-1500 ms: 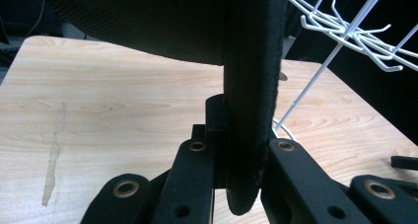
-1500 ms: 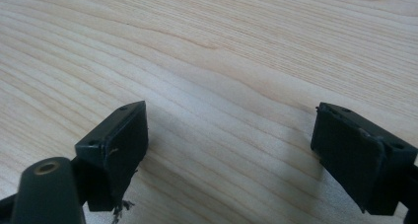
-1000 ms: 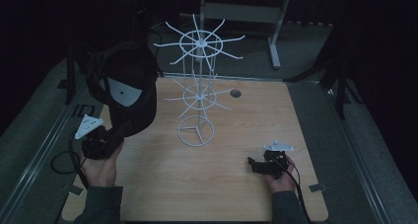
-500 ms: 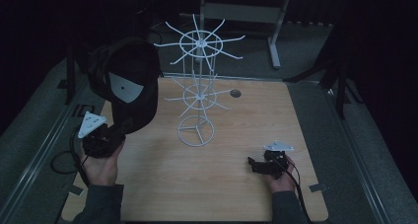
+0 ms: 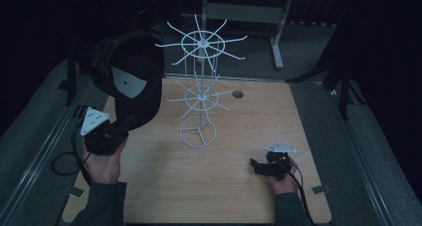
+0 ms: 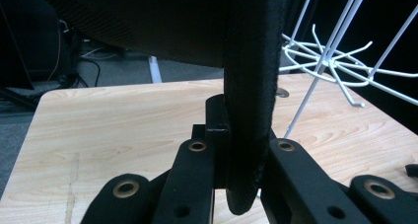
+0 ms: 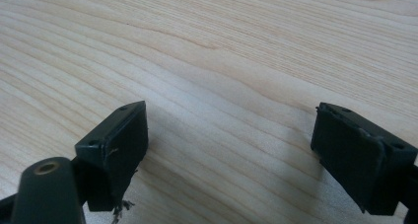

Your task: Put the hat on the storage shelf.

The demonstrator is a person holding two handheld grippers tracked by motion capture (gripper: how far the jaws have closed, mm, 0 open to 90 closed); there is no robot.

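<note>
Right hand-held gripper (image 5: 255,166) sits low at the near right of the wooden surface (image 5: 249,121), held by the right hand (image 5: 282,178), pointing left. In the right gripper view its jaws stand wide apart with bare wood grain between them, nothing held.

Left hand-held gripper (image 5: 130,121) is at the near left edge, held by the left hand (image 5: 103,161), raised and angled up toward the far side. Its jaws are clamped on the edge of a black cap (image 5: 132,84); the left gripper view shows the cap's thick black brim (image 6: 249,95) pinched upright between the two jaws. The cap hangs in the air above the left side of the surface, off the wood, with a light grey patch showing on its side.

Farther in, centre, a white wire rack (image 5: 199,94) stands on a ring base, with two tiers of hooked arms. The cap is just left of the rack, not touching it as far as I can tell.

A small dark round hole (image 5: 238,93) is in the surface behind the rack.
</note>
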